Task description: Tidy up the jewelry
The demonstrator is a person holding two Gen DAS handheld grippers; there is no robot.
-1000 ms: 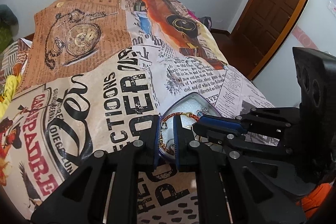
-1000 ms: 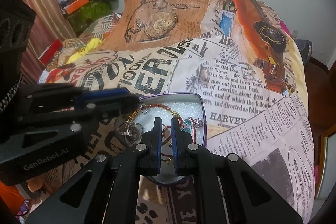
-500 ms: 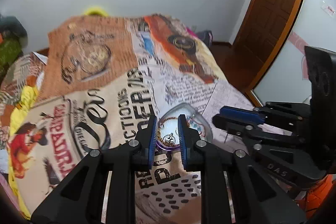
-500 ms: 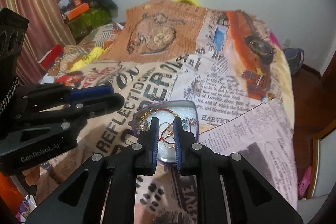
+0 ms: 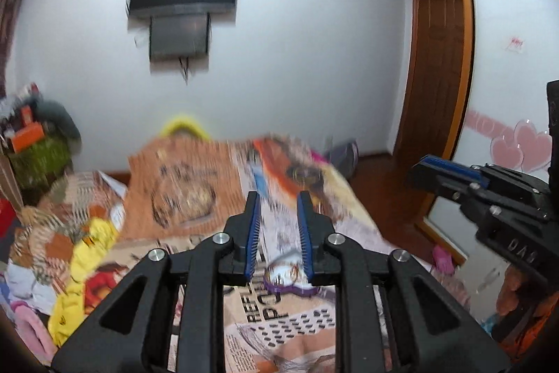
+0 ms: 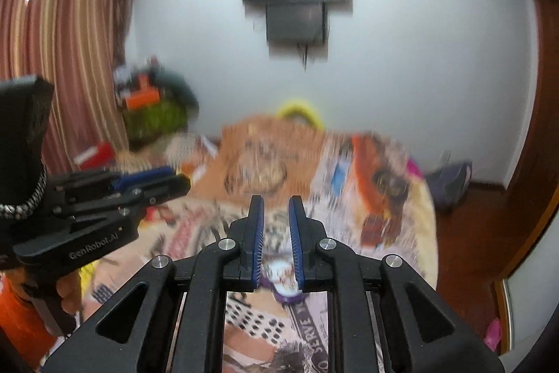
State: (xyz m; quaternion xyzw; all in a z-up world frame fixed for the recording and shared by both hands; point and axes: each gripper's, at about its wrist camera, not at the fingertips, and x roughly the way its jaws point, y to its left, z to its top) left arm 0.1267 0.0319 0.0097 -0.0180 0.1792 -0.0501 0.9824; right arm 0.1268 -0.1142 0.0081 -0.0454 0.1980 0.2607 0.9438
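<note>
Blue-padded fingers of the left gripper (image 5: 276, 229) stood a narrow gap apart with nothing between them; the right gripper (image 6: 276, 226) was likewise slightly parted and empty. Both hung well above the purple-rimmed jewelry tray (image 5: 287, 282), which lay on the newspaper-print bedspread (image 5: 195, 198) of the bed. Inside the tray, blurred thin chains and rings (image 6: 281, 271) showed, too smeared to sort apart. Such pieces were probably light, limp and prone to tangling, so each would best be pinched at a clasp or a free loop.
</note>
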